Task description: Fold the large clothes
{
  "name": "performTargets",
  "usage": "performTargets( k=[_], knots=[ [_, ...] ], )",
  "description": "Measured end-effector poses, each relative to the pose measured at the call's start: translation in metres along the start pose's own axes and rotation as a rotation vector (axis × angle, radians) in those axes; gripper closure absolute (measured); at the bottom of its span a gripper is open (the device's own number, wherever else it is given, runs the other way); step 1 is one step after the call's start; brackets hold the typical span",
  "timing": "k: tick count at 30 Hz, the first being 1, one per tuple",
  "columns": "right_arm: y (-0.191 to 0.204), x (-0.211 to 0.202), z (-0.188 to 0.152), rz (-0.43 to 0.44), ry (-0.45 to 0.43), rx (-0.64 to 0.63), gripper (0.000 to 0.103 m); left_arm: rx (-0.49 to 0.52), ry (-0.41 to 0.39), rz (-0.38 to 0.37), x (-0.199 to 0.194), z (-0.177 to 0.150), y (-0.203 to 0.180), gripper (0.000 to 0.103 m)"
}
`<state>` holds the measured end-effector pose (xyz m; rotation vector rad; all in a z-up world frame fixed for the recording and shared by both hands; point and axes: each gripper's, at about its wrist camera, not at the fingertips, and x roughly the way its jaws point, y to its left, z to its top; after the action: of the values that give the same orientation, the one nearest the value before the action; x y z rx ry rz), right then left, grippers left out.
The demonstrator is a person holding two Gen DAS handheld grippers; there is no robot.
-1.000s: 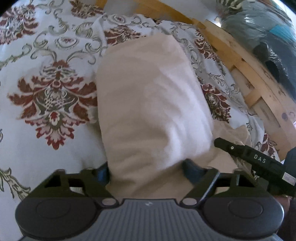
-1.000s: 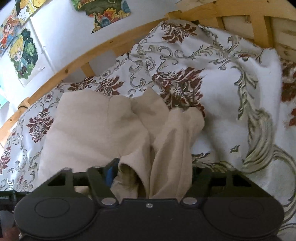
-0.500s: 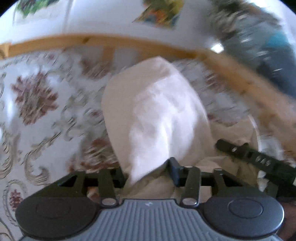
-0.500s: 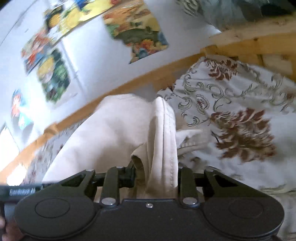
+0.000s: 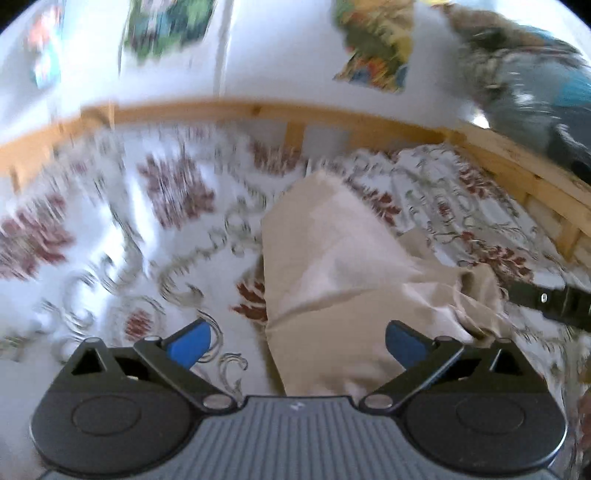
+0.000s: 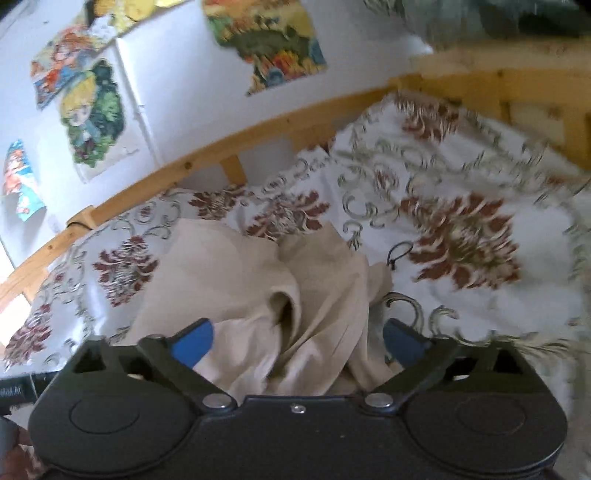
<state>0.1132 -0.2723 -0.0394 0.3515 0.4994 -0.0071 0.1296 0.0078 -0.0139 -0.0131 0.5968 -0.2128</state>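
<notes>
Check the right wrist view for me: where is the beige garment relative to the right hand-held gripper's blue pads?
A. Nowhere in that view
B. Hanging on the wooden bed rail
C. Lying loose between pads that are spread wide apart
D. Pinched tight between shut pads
C: the right hand-held gripper is opening, its blue pads stand far apart, and the beige garment lies crumpled on the floral bedspread between them, unpressed.

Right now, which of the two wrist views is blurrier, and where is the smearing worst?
Left wrist view: blurrier, the floral bedspread and wall posters streak heavily at left, the beige garment softer. Right wrist view: mostly sharp, smearing only on the bedspread at right; the wooden rail bows from fisheye distortion.
</notes>
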Motion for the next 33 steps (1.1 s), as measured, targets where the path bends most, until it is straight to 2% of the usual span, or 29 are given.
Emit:
performTargets(
  k=[4, 7, 9, 14, 33],
  knots=[
    [0.024, -0.058, -0.012, 0.004, -0.063, -0.069, 0.001, 0.028, -0.030, 0.007, -0.044, -0.012, -0.009, 0.001],
    [0.037, -0.090, -0.029, -0.034, -0.136, -0.143, 0.001, 0.041, -0.030, -0.002, -0.059, -0.020, -0.008, 0.001],
    [0.040, -0.100, -0.039, -0.051, -0.153, -0.158, 0.001, 0.044, -0.045, 0.006, -0.064, -0.025, -0.004, 0.001],
    [0.042, -0.099, -0.050, -0.046, -0.121, -0.192, 0.001, 0.015, -0.040, 0.013, -0.067, -0.032, 0.007, 0.001],
    [0.030, -0.079, -0.055, -0.062, -0.048, -0.132, 0.001, 0.023, 0.028, 0.048, -0.054, -0.045, 0.013, 0.001]
  ],
)
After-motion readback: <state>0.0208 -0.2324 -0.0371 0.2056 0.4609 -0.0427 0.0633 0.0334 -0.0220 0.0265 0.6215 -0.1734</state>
